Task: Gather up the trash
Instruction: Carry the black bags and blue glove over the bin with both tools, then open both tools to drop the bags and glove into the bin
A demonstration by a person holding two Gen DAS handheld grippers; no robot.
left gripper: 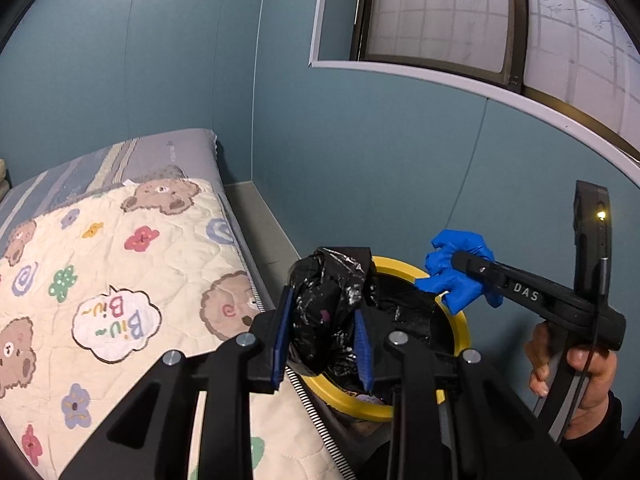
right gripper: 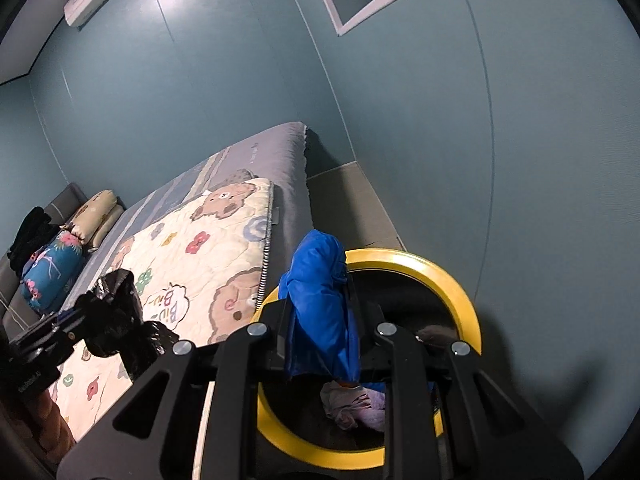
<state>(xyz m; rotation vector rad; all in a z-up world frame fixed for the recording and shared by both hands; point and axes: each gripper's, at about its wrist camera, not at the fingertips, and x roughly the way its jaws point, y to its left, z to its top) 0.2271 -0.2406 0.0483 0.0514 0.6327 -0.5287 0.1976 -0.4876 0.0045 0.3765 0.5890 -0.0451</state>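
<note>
A round bin with a yellow rim (left gripper: 460,328) (right gripper: 448,276) stands on the floor beside the bed. My left gripper (left gripper: 324,340) is shut on a bunched black plastic bag (left gripper: 328,300), held at the bin's near-left rim; it also shows in the right wrist view (right gripper: 116,312). My right gripper (right gripper: 320,332) is shut on a crumpled blue piece of trash (right gripper: 320,300), held above the bin's opening; the left wrist view shows it (left gripper: 456,276) over the far rim. Crumpled pale paper (right gripper: 352,404) lies inside the bin.
A bed with a cream bear-and-flower quilt (left gripper: 120,272) (right gripper: 192,256) lies left of the bin. Pillows and dark clothes (right gripper: 52,256) lie at its far end. Blue-grey walls (left gripper: 360,152) stand close behind the bin, with a window (left gripper: 480,12) above.
</note>
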